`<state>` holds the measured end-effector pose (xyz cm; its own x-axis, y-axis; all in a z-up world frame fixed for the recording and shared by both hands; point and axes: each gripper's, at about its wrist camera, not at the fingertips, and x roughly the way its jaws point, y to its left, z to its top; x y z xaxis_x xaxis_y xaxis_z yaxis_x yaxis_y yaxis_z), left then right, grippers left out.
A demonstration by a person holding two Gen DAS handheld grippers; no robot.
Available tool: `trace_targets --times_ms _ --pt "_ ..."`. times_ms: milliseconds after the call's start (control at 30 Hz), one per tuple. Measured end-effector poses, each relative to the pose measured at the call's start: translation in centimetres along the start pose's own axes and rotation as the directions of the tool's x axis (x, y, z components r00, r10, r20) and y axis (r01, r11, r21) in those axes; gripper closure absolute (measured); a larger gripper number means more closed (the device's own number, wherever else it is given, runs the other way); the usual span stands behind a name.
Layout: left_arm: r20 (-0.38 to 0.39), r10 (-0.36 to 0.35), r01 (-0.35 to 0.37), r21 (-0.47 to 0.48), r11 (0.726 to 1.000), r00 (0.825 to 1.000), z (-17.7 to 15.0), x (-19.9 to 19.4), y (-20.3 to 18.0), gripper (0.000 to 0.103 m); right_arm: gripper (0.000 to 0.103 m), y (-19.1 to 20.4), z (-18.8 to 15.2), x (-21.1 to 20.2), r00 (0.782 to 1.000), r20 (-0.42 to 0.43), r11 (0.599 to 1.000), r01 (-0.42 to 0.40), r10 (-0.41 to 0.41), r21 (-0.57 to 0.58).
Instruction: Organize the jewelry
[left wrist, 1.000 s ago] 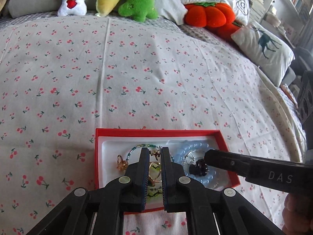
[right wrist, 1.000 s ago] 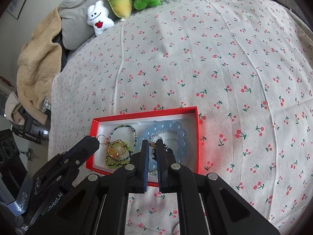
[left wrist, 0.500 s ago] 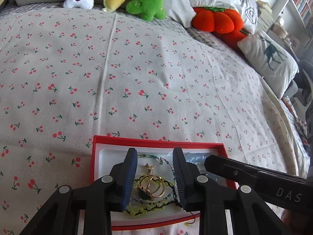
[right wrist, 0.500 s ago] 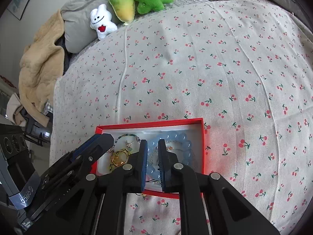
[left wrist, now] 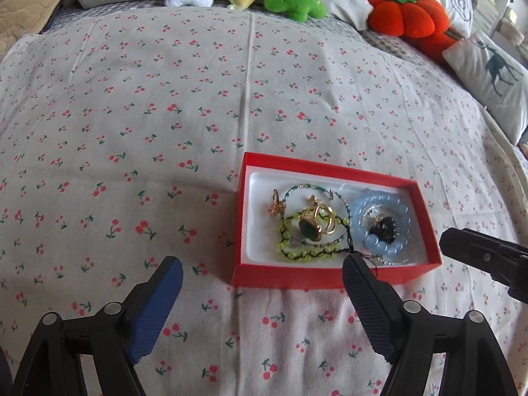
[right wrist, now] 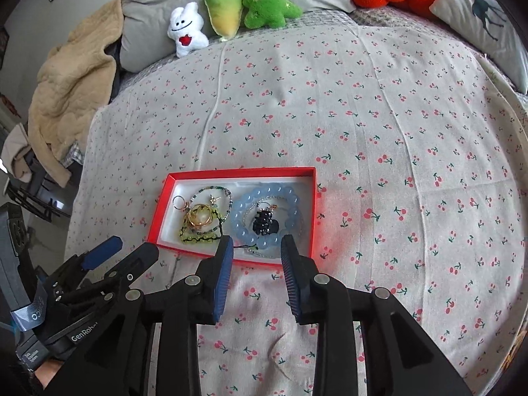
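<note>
Red box (left wrist: 333, 279) on bed (left wrist: 165, 115): blue bead bracelet (left wrist: 379, 247), gold ring (left wrist: 313, 227), green beads inside, tangled. Plush toys (right wrist: 227, 16) far behind box. Left gripper (left wrist: 260, 277) and right gripper (right wrist: 255, 247) jaws just opened, empty.

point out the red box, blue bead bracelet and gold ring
red box (left wrist: 333, 167): left wrist view, on its far rim.
blue bead bracelet (right wrist: 246, 231): right wrist view, on a bead at its left side.
gold ring (left wrist: 311, 227): left wrist view, on its dark green stone.
</note>
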<state>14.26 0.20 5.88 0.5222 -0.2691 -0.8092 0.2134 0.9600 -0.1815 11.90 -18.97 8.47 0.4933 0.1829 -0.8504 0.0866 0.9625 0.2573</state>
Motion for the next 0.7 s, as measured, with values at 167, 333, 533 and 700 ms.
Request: trace_targets --times_ms 167,333,533,700 --pt "-0.025 0.053 -0.053 0.020 0.998 0.998 -1.7 -1.1 -0.2 0.003 0.046 -0.1 -2.1 -1.6 1.000 0.002 1.000 0.020 -0.020 0.000" --pt "-0.026 0.130 -0.127 0.084 0.988 0.991 -3.8 -2.4 -0.8 0.001 0.027 0.8 -4.3 -2.6 0.997 -0.006 0.995 0.083 -0.083 -0.051" --pt "-0.052 0.196 -0.193 0.062 0.979 0.979 -5.8 -3.2 0.6 0.001 0.002 1.2 -6.8 -3.4 0.976 0.040 0.974 0.215 -0.212 -0.074" --pt "-0.031 0.247 -0.244 0.063 0.968 0.969 -6.8 -3.6 1.3 0.001 0.001 1.1 -8.4 -2.1 0.956 -0.008 0.954 0.291 -0.292 -0.077"
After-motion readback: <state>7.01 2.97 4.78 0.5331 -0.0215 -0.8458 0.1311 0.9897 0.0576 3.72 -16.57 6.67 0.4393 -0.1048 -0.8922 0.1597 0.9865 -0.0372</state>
